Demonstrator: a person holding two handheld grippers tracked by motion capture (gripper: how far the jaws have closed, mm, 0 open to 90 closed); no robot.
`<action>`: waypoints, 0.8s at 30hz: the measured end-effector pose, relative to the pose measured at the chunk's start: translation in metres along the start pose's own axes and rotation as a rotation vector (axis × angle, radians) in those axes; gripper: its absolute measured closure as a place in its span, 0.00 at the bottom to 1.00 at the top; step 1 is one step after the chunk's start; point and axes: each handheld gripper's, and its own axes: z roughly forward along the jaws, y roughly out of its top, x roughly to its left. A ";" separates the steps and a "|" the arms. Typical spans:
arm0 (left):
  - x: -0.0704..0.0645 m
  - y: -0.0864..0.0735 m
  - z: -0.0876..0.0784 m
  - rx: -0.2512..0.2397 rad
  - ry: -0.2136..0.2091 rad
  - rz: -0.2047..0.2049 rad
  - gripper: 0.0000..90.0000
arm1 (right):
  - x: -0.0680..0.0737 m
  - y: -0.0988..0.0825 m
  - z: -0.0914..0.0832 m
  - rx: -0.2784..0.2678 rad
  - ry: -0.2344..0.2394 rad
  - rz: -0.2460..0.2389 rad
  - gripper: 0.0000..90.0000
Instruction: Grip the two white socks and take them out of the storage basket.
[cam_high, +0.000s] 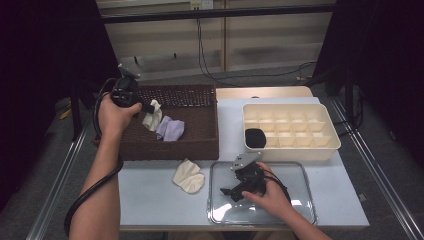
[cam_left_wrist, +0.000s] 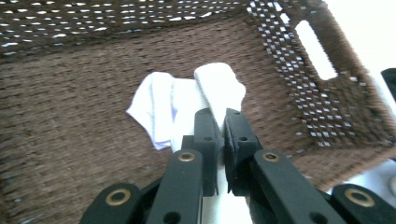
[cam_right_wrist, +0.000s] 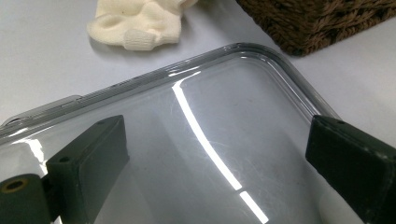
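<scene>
The left hand-held gripper (cam_high: 148, 106) pinched a cream sock (cam_high: 152, 117) by its upper end above the brown wicker basket (cam_high: 200, 145), the jaws pressed together on the ribbed fabric. The sock hung with its long axis close to vertical, its free end pointing down at the basket floor and resting just beside a lilac sock (cam_high: 170, 129) that lay flat inside the basket, near its middle. In the left gripper view the cream sock (cam_left_wrist: 218, 91) ran straight out from between the black jaws, its far end towards the basket's back wall, with the lilac sock (cam_left_wrist: 154, 109) partly under it. A second cream sock (cam_high: 189, 176) lay crumpled on the white worktop (cam_high: 155, 200) just in front of the basket. To the basket's right and nearer the person, the right hand-held gripper (cam_high: 229, 192) rested on a clear plastic tray (cam_high: 300, 210), its jaws spread wide with nothing between them. A cream compartment box (cam_high: 325, 145) stood to the right of the basket, a black item (cam_high: 255, 137) in its front-left cell
</scene>
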 end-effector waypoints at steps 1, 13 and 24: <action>-0.002 0.000 -0.001 0.002 -0.006 -0.001 0.95 | 0.000 0.000 0.000 0.000 0.000 0.000 0.06; -0.021 -0.006 -0.017 -0.009 -0.047 0.011 0.95 | 0.000 0.000 0.000 0.000 -0.001 -0.001 0.06; -0.040 -0.011 -0.024 0.007 -0.093 0.054 0.95 | 0.000 0.000 0.000 0.001 -0.001 0.000 0.06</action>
